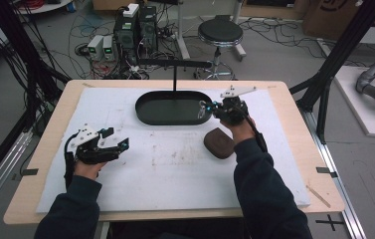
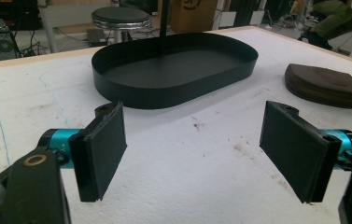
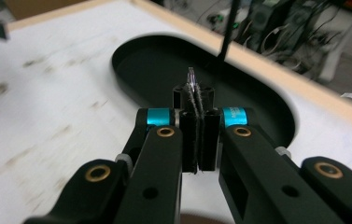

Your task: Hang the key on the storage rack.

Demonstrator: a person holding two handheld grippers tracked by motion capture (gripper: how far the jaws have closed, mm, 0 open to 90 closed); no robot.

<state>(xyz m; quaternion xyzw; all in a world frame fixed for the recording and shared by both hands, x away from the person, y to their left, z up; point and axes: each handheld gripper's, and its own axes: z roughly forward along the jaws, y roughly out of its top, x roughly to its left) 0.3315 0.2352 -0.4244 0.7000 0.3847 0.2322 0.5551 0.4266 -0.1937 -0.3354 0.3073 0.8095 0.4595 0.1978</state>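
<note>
My right tongs [image 3: 196, 100] pinch a small clear thing [image 3: 192, 75], right over the black tray [image 1: 155, 117]. My left tongs [image 2: 194, 149] are wide open with nothing inside. The brown pouch [image 1: 219, 143] lies just behind my right tongs.

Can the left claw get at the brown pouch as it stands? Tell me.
Probably yes. The left claw is open, and bare white mat lies between it and the brown pouch; nothing stands in the way.

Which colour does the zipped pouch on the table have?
Dark brown; the pouch shows best in the left gripper view.
</note>
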